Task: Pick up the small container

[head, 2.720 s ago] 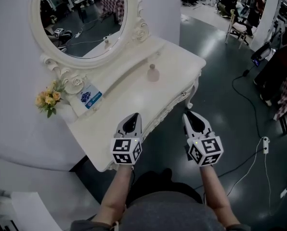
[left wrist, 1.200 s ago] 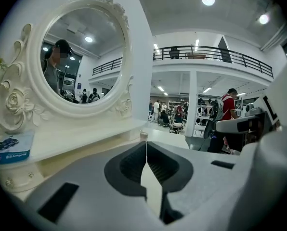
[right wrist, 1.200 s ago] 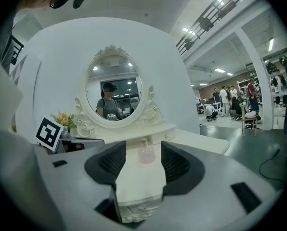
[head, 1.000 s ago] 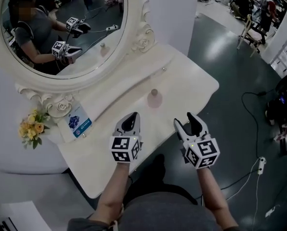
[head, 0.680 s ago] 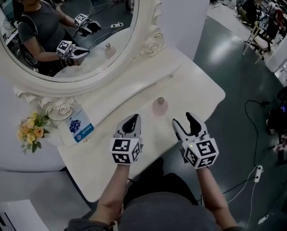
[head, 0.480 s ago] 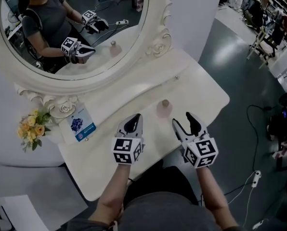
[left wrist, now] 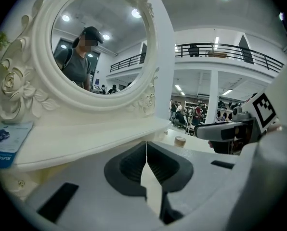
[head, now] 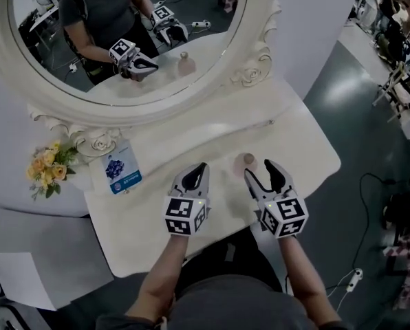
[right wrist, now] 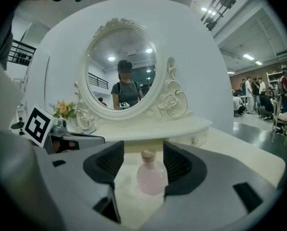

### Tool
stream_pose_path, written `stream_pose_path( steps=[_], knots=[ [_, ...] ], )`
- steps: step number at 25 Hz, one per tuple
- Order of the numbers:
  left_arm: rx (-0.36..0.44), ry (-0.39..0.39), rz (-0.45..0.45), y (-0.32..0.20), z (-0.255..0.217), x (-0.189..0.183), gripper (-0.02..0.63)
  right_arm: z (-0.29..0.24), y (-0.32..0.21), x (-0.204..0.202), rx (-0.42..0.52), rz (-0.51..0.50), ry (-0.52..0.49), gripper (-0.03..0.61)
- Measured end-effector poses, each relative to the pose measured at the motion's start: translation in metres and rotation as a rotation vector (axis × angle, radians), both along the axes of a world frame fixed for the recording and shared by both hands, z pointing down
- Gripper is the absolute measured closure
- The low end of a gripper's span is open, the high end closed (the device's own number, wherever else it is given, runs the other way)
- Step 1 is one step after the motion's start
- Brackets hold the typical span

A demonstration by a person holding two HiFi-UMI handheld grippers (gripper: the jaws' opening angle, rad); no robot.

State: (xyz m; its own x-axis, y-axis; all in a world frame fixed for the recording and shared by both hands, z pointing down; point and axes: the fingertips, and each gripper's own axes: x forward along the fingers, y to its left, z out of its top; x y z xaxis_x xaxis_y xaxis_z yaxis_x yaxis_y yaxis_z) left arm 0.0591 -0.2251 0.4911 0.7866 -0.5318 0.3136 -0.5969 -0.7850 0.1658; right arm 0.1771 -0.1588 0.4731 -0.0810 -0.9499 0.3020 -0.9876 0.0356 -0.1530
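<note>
One upright small container [right wrist: 151, 176] at mouth of right gripper [head: 262, 173] jaws, opening, no contact; left gripper [left wrist: 146, 153] jaws closed, farther off.

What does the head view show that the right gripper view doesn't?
Only the head view shows the blue-and-white printed card on the white vanity shelf, and the right tool seen whole from above.

Only the right gripper view shows that tool's dark ribbed pads. Its jaws are opening, and the small pale pink corked bottle stands between them.

Both views share the bottle, the oval white-framed mirror, the yellow flower bunch and the left tool.
</note>
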Motion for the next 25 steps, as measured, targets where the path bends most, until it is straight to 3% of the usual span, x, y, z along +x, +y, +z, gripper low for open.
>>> stream_pose_path(
  steps=[16, 25],
  knots=[
    [-0.062, -0.046, -0.236, -0.019, 0.018, -0.010, 0.604, 0.038, -0.051, 0.000, -0.079, -0.244, -0.011, 0.307],
    [-0.084, -0.072, -0.319, -0.013, 0.028, -0.016, 0.604, 0.056, -0.054, -0.005, -0.105, -0.319, 0.014, 0.328]
  ],
)
